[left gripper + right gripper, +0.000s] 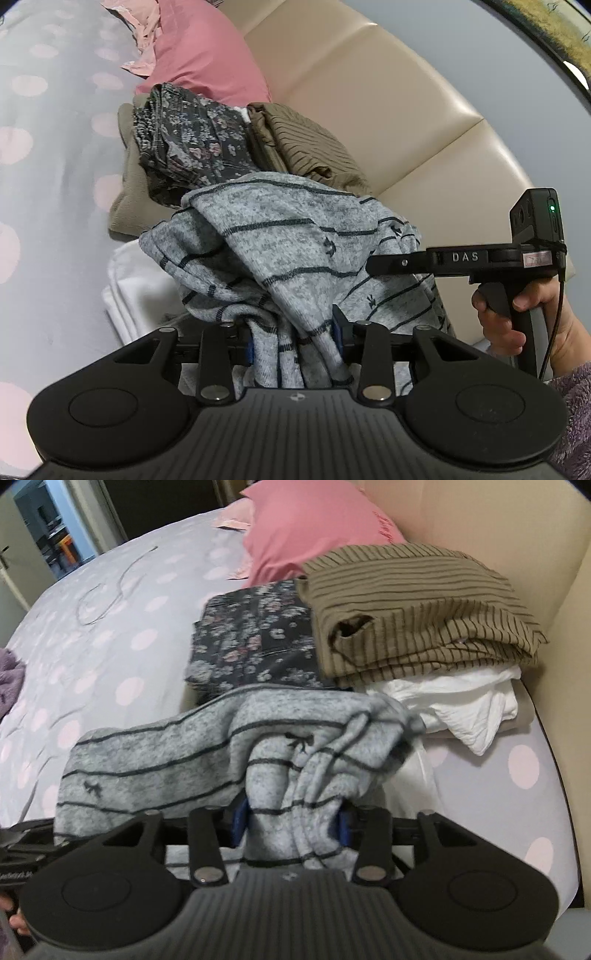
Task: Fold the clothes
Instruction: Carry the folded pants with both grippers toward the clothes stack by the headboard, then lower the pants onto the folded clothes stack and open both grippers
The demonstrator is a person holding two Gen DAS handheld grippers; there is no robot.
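both the left tool (pixel 295 341) and the right tool (pixel 291 821) clench the bunched grey knit garment with dark stripes (pixel 280 236), held above the near edge of the dotted lilac bed (pixel 110 627). white letters "das" mark the right tool's black side, seen from the left wrist.

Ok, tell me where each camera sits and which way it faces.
Left wrist: on the left gripper, facing the headboard; jaws shut on the grey striped garment; right gripper and hand show.
Right wrist: on the right gripper, facing the folded piles; jaws shut on that garment.
Shared: garment, pink pillow, floral clothing.
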